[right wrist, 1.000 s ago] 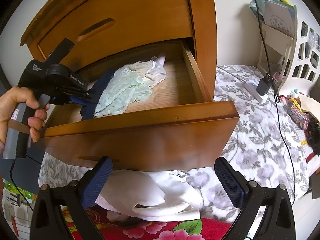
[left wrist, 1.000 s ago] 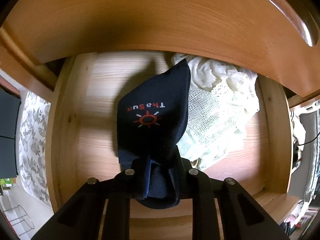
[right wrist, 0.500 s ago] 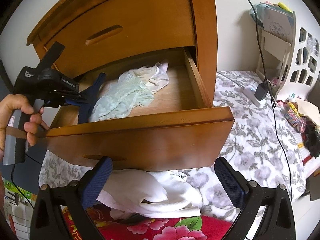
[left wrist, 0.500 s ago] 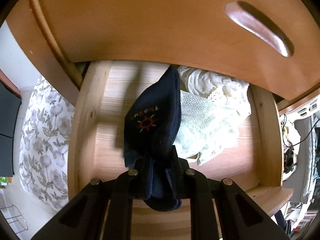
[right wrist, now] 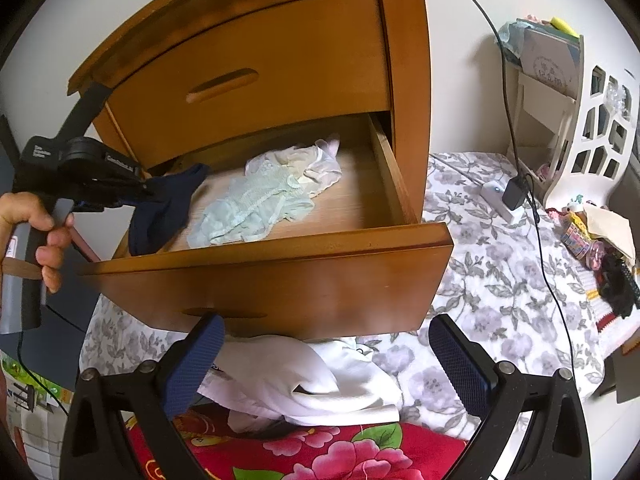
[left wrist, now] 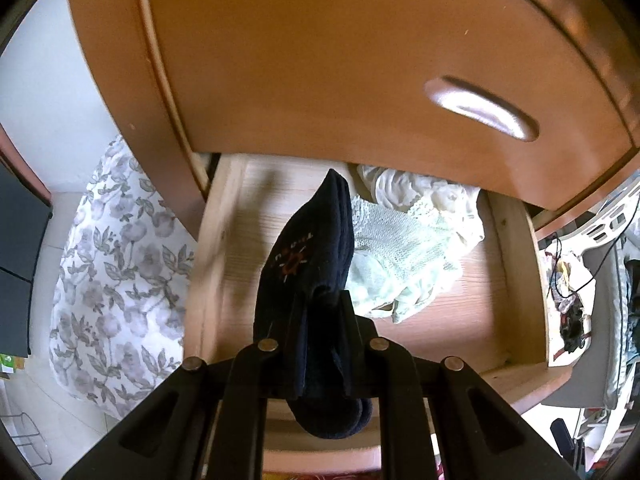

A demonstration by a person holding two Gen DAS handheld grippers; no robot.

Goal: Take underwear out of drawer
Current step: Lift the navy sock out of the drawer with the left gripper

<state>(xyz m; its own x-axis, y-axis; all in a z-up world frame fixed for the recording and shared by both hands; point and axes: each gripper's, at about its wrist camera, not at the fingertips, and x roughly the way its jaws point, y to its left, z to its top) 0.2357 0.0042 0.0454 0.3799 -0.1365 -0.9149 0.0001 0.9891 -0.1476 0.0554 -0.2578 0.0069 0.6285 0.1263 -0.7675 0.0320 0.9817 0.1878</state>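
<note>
Underwear [left wrist: 310, 264], the navy pair, hangs pinched in my left gripper [left wrist: 320, 308], jaws nipped tight on bunched cloth so it cannot slip as it lifts above the open drawer [right wrist: 280, 256]. My right gripper [right wrist: 332, 364] waits wide and empty before the drawer front, out of the way. Pale garments [right wrist: 264, 196] lie inside.

At frame centre, the left hand-held gripper [left wrist: 320, 312] is clamped on dark navy underwear [left wrist: 310, 264], its jaws having just been closing. Right of it, pale green lace garments [left wrist: 404, 252] lie in the open wooden drawer [left wrist: 520, 280].

White wall [right wrist: 452, 80] behind floral bedsheet [right wrist: 500, 272], white shelf [right wrist: 592, 128].
</note>
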